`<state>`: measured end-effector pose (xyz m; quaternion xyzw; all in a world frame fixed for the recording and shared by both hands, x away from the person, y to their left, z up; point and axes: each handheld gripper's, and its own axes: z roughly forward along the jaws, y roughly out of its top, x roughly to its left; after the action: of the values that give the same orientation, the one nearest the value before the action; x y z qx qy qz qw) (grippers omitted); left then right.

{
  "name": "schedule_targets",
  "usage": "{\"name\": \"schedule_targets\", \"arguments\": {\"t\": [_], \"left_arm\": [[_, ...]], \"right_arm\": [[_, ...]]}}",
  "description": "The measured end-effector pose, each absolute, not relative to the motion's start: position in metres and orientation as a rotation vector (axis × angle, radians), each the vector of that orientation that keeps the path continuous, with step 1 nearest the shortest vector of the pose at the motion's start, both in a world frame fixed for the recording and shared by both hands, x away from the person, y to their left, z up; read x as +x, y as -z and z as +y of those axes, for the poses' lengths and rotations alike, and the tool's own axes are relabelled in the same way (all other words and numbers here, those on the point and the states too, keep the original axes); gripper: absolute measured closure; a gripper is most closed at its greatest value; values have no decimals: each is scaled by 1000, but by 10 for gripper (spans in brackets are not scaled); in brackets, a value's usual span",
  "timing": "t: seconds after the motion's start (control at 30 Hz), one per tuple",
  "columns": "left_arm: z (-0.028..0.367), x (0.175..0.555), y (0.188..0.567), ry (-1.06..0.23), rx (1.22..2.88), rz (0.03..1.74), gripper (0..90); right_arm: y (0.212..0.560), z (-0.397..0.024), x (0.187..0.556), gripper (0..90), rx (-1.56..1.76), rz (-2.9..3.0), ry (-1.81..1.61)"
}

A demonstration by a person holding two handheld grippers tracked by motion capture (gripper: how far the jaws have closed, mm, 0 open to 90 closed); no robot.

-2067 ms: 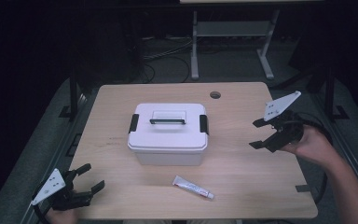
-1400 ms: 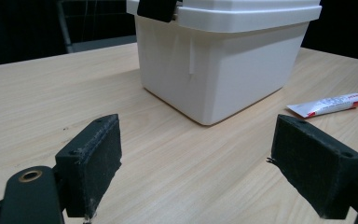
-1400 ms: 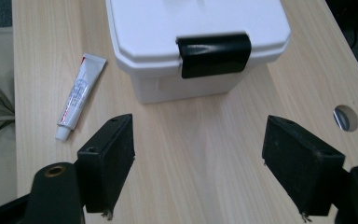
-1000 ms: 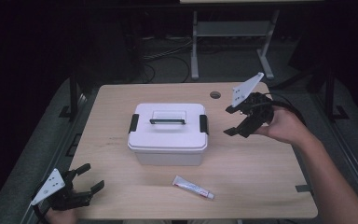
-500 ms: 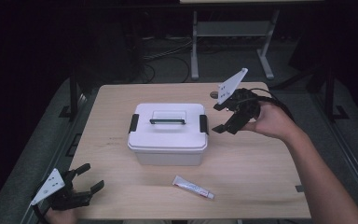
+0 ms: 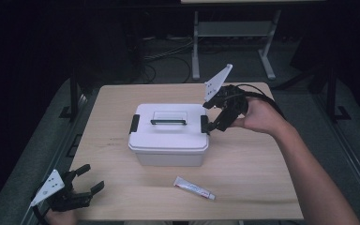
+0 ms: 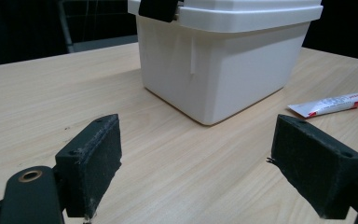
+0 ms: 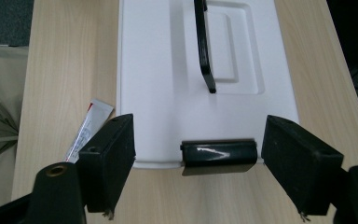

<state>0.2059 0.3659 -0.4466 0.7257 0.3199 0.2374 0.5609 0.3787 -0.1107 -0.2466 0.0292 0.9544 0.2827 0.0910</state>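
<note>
Bench [image 6: 108, 108]: pale wood, light grain, set before a dark background. Far left, near corner: your left tongs [image 6: 85, 180], resting low at the bench edge, jaws spread wide with nothing between them; in the left gripper view they [image 7: 196, 163] face the box's lower wall across bare wood. Centre: white plastic box [image 6: 168, 136], lid on, black handle [image 6: 168, 122] lying flat in the lid's recess, one black latch [image 6: 134, 123] on the left end and another latch [image 6: 204, 124] on the right end. In front of the box, toward your side and slightly right: small white tube [image 6: 194, 188] with red print, lying flat, apart from the box. Right: your right tongs [image 6: 219, 116], held just beside the box's right end, jaws parted; in the right gripper view they [image 8: 198, 168] straddle the right-end latch [image 8: 219, 156] without touching it, the lid stretching away beyond.
</note>
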Motion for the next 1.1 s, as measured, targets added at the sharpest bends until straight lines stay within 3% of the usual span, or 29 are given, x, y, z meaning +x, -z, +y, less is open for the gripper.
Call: {"name": "schedule_targets", "arguments": {"t": [1.1], "left_arm": [[361, 207, 446, -560, 1734, 748, 157]], "right_arm": [[255, -50, 397, 297, 24, 2887, -781]]}}
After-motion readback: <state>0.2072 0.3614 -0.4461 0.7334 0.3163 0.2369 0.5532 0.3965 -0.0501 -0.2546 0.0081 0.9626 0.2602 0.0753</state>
